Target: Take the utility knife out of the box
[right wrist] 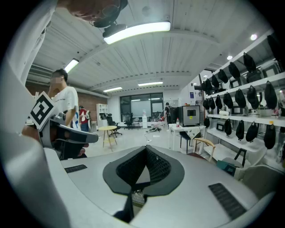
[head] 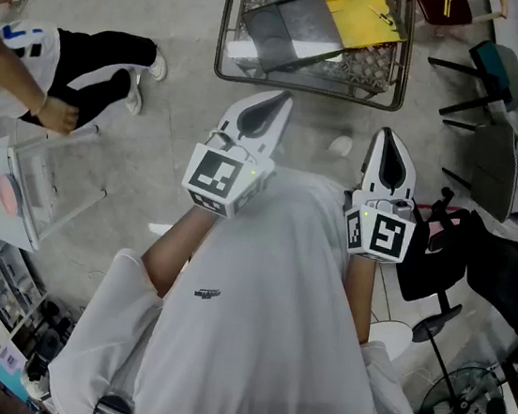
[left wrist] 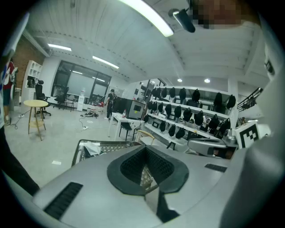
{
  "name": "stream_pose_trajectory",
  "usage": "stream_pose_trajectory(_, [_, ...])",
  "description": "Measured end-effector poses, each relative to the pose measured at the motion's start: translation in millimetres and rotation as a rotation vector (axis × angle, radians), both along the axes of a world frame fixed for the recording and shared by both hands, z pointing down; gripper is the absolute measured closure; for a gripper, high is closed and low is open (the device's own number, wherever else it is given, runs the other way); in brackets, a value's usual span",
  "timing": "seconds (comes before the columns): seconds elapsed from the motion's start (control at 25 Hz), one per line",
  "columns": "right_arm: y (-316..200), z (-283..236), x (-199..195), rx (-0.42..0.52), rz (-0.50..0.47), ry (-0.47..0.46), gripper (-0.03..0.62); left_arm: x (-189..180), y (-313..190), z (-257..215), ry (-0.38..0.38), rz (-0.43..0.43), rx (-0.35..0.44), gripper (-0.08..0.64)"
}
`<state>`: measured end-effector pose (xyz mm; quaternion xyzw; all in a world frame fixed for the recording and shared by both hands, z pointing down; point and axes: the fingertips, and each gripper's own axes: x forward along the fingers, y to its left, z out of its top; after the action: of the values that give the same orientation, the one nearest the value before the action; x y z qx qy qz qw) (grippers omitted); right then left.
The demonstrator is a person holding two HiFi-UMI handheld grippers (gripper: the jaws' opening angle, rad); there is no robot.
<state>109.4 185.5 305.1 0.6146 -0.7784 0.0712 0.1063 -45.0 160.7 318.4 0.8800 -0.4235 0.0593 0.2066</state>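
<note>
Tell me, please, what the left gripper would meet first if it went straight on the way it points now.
Probably the wire basket on the floor ahead: the left gripper aims toward its near rim and nothing shows between them. Depth is unclear; it may pass over the rim.

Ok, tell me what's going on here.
A person stands holding a tool in each hand in front of the body. The left tool and the right tool are both shut and empty, and neither touches anything. On the floor ahead, a wire basket holds a flat grey case and something yellow. No utility knife shows. Another person bends down off to the left.
</note>
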Motion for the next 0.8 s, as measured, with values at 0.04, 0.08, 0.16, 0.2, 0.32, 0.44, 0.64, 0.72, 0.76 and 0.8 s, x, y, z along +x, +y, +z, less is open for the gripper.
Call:
stream_pose_trajectory(0.04, [5.0, -1.3, -3.5, 0.002, -0.014, -0.003, 0.595, -5.3, 7.1, -1.4, -0.004, -0.016, 0.001, 0.558])
stream_pose_trajectory(0.08, [10.1, -2.4, -6.5, 0.004, -0.026, -0.006, 0.595, -9.9, 14.1, -3.3, -0.008, -0.032, 0.003, 0.558])
stream_pose_trajectory(0.16, [19.7, -4.9, -9.5, 0.007, -0.045, -0.017, 0.595, -14.8, 26.7, -10.1, -0.010, -0.058, 0.012, 0.558])
stream_pose_trajectory(0.2, [23.9, -7.0, -9.2, 0.008, -0.050, -0.023, 0.595, -14.5, 31.7, -14.7, -0.008, -0.068, 0.018, 0.558])
stream_pose_trajectory(0.32, [36.4, -15.0, -2.3, 0.021, -0.061, -0.028, 0.595, -5.8, 47.2, -23.0, -0.003, -0.083, 0.031, 0.558])
stream_pose_trajectory(0.44, [48.4, -20.0, 11.2, 0.037, -0.061, -0.035, 0.595, 9.7, 63.5, -27.2, -0.012, -0.077, 0.042, 0.558])
stream_pose_trajectory(0.64, [71.8, -19.3, 42.6, 0.057, -0.050, -0.074, 0.595, 37.3, 87.6, -29.4, -0.034, -0.074, 0.049, 0.558])
stream_pose_trajectory(0.72, [83.3, -18.6, 53.3, 0.064, -0.054, -0.087, 0.595, 46.1, 99.2, -28.6, -0.045, -0.081, 0.041, 0.558])
stream_pose_trajectory(0.76, [88.9, -17.5, 59.0, 0.067, -0.056, -0.094, 0.594, 51.4, 104.9, -27.7, -0.050, -0.082, 0.038, 0.558])
stream_pose_trajectory(0.8, [93.6, -16.0, 64.9, 0.070, -0.057, -0.103, 0.594, 57.4, 110.0, -26.6, -0.055, -0.081, 0.035, 0.558])
